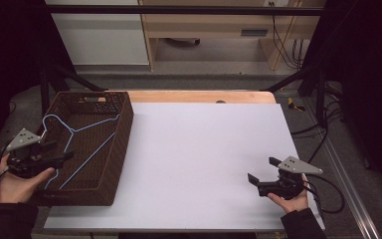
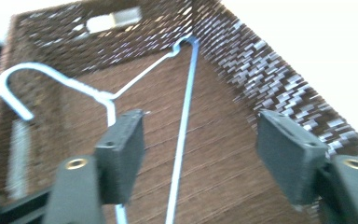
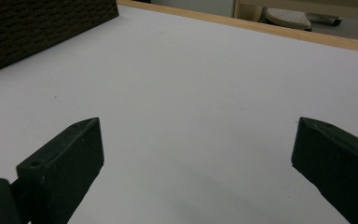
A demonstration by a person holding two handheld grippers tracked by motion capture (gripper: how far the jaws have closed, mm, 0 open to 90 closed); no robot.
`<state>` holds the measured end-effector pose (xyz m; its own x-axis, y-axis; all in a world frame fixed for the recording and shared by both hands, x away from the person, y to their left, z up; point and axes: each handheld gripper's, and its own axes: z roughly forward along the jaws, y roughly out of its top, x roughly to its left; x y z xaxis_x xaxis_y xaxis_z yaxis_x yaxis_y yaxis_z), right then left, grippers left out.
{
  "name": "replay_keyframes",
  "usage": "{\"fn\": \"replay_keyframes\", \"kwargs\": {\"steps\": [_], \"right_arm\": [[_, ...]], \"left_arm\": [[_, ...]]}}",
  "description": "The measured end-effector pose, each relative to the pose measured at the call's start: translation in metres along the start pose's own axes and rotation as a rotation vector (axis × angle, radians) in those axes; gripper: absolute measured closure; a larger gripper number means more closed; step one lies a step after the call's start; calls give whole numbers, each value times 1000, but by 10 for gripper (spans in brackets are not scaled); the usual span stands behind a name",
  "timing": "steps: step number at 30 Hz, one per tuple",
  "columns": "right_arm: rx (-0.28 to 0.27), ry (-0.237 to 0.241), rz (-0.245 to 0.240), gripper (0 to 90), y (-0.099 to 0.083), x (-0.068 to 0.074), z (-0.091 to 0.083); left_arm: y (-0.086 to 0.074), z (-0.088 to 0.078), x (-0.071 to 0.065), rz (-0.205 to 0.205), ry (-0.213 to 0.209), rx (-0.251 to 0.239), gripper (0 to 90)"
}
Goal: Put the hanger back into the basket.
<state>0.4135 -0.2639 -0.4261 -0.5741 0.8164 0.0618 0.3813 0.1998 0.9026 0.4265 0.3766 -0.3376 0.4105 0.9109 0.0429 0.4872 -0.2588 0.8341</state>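
Observation:
A light blue wire hanger [image 1: 94, 124] lies inside a brown woven basket [image 1: 123, 149] at the left of the table. My left gripper [image 1: 62, 150] hovers over the basket's near left part with its jaws wide apart. In the left gripper view the left gripper [image 2: 200, 140] is open above the hanger [image 2: 184, 121]; one long wire runs across the gap below, and nothing is pinched. The hook curls toward the basket's [image 2: 270, 79] far left wall. My right gripper [image 1: 260, 169] rests low over the white table top [image 1: 204, 149] at the front right, open and empty [image 3: 198, 135].
The basket [image 3: 37, 28] stands far off to the left in the right gripper view, with the white surface [image 3: 191, 70] between. A wooden strip [image 1: 199, 96] edges the table's far side. Black frame legs and cables stand beside the table at the right.

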Motion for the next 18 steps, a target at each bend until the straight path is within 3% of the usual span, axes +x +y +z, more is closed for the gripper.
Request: {"fn": "replay_keyframes", "kwargs": {"steps": [7,18], "right_arm": [[-12,7,4,27,0,0,-1],[-26,13,7,25,1,-1,-3]], "left_arm": [[9,2,-44,22,-97,-133,187],[9,19,-100,79,-208,-174,120]]}}
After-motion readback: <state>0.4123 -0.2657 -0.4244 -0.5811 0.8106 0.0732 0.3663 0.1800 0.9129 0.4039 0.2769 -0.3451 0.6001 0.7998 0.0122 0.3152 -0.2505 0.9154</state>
